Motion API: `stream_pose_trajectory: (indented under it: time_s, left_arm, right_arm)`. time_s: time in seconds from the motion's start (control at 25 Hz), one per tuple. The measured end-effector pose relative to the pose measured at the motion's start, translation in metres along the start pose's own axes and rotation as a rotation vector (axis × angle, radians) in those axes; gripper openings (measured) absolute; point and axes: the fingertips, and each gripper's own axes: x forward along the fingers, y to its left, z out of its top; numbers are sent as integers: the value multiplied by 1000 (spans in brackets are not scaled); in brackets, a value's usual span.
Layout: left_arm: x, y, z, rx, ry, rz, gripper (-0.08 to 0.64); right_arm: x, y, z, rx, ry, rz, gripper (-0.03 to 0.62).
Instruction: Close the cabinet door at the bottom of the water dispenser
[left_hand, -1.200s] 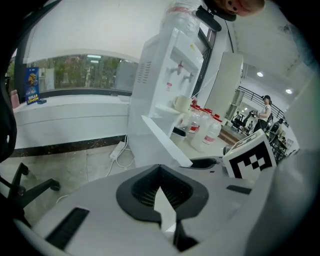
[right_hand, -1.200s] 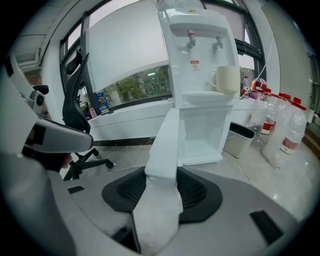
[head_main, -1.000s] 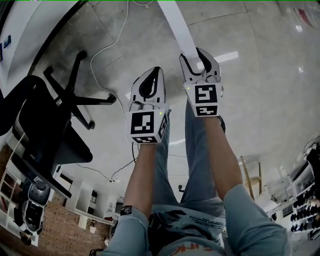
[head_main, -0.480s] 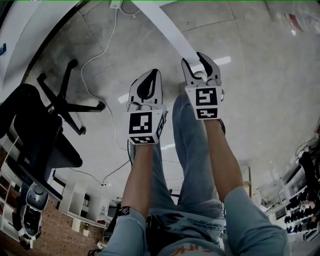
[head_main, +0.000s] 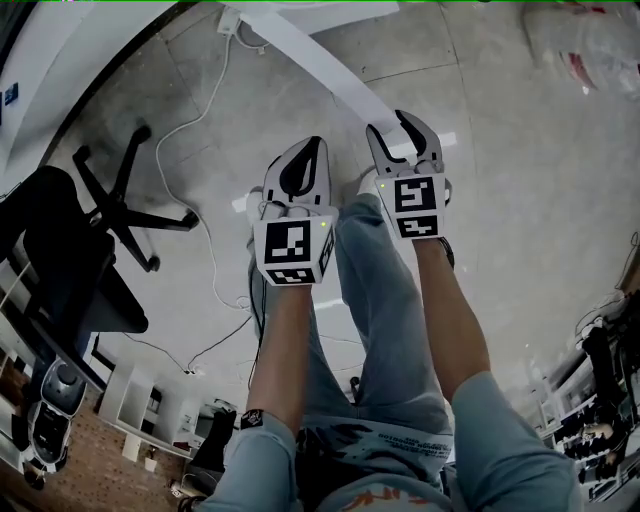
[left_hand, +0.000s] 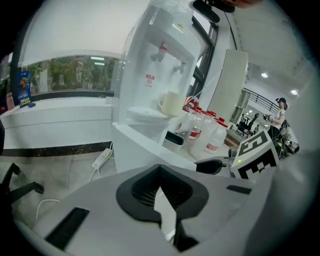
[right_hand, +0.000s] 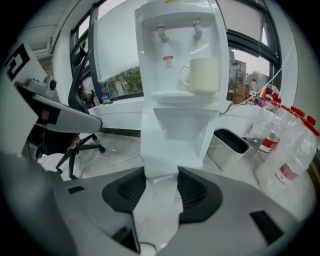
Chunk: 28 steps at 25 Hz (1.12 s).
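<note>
The white water dispenser (right_hand: 177, 75) stands ahead with its bottom cabinet (right_hand: 182, 132) open. Its white cabinet door (right_hand: 156, 150) runs edge-on toward me. My right gripper (right_hand: 160, 187) is shut on that door's free edge, one black pad on each face. In the head view the cabinet door (head_main: 320, 60) is a white strip slanting from the top down into the right gripper (head_main: 393, 125). Just left of the door, the left gripper (head_main: 311, 150) is shut and holds nothing. In the left gripper view the left gripper (left_hand: 161, 192) points past the door (left_hand: 145, 142) at the dispenser (left_hand: 167, 55).
A cream mug (right_hand: 202, 75) sits on the dispenser's drip tray. Several water bottles (right_hand: 282, 145) and a small bin (right_hand: 227, 147) stand to its right. A black office chair (head_main: 90, 240) is at the left, with a white cable (head_main: 205, 120) and power strip (head_main: 232, 18) on the floor.
The right gripper has kept its hold while the door strip has tilted further to the upper left in the head view. The power strip has come into sight; both grippers sit slightly lower.
</note>
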Motion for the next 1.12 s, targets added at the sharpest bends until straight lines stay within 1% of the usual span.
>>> stream_pose_trajectory:
  time_s: [0.24, 0.52, 0.88, 1.04, 1.12]
  left_arm:
    - [18, -9, 21, 10, -25, 46, 20]
    - [27, -17, 41, 4, -44, 52, 20]
    - [49, -28, 52, -8, -64, 31, 20]
    - [60, -35, 54, -5, -69, 21, 20]
    - [68, -37, 55, 2, -67, 11, 20]
  right_arm:
    - [6, -30, 9, -50, 4, 37, 207]
    - [11, -53, 17, -111, 20, 62, 209]
    - [23, -87, 32, -162, 17, 65, 215]
    - [27, -109, 41, -140, -9, 36, 212]
    - [32, -118, 46, -147, -13, 30, 213]
